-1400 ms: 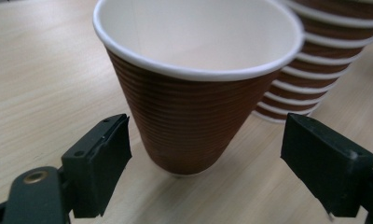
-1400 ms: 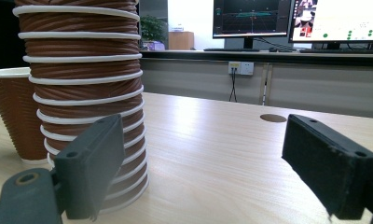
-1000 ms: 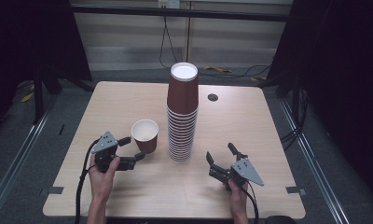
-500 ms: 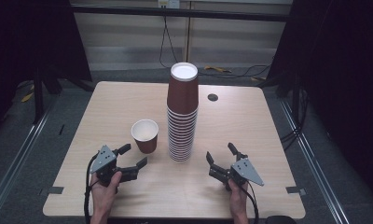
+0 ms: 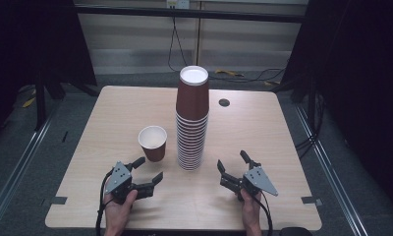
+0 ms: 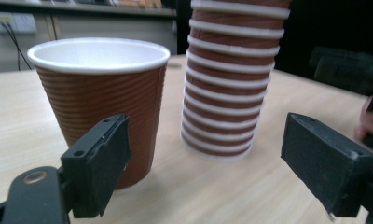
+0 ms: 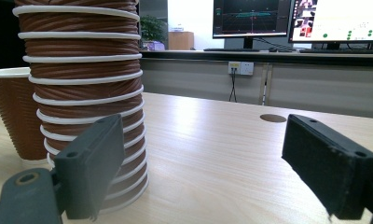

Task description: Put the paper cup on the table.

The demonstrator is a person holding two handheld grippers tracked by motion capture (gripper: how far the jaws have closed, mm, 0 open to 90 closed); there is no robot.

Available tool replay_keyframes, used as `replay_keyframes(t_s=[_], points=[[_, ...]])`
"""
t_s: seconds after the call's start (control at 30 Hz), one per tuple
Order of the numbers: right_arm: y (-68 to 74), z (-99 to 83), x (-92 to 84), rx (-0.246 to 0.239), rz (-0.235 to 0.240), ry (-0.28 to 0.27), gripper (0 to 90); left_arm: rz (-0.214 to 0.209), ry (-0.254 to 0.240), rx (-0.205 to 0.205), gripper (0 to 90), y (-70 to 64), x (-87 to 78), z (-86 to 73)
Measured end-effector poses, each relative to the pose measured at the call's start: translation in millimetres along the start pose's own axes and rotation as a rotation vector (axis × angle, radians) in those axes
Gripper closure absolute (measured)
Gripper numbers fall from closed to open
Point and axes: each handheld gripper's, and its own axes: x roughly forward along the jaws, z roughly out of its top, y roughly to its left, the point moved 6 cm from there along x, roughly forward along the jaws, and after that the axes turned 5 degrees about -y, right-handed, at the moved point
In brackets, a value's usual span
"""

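Note:
A single brown ribbed paper cup (image 5: 153, 142) with a white inside stands upright on the wooden table (image 5: 116, 113). To its right rises a tall stack of the same cups (image 5: 192, 123), upside down. My left gripper (image 5: 151, 167) lies low near the front edge, just short of the single cup, open and holding nothing. In the left gripper view the cup (image 6: 98, 88) stands beyond the left jaw and the stack (image 6: 231, 79) beyond the gap. My right gripper (image 5: 231, 159) is open and holds nothing, right of the stack's foot. The right gripper view has the stack (image 7: 82, 79) behind its left jaw.
A dark round cable hole (image 5: 224, 103) sits in the tabletop behind the stack. Black frame posts and cables stand past the table's far edge. Monitors (image 7: 250, 18) glow on a far desk in the right gripper view.
My left gripper has drawn back from the single cup toward the near edge and sunk lower. The right gripper, the cup and the stack have not moved.

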Motion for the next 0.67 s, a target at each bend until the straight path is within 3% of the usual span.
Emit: replay_keyframes(t_s=[0.1, 0.13, 0.4, 0.47, 0.67], points=[[0.0, 0.0, 0.0, 0.0, 0.0, 0.0, 12.9, 0.012, -0.008, -0.012, 15.4, -4.2, 1.8, -5.6], [0.0, 0.0, 0.0, 0.0, 0.0, 0.0, 12.9, -0.004, -0.007, -0.013, 15.4, -5.3, 2.3, -7.0], [0.0, -0.1, 0.0, 0.0, -0.001, 0.0, 12.9, 0.025, -0.074, 0.085, 15.5, -13.2, -0.1, -6.5], [-0.1, -0.1, -0.1, -0.001, -0.006, 0.001, 12.9, 0.037, -0.111, 0.099, 15.5, -14.7, -3.3, -5.9], [-0.4, -0.1, -0.2, -0.001, -0.009, 0.002, 12.8, 0.041, -0.111, 0.1, 15.2, -14.4, -3.4, -5.9]])
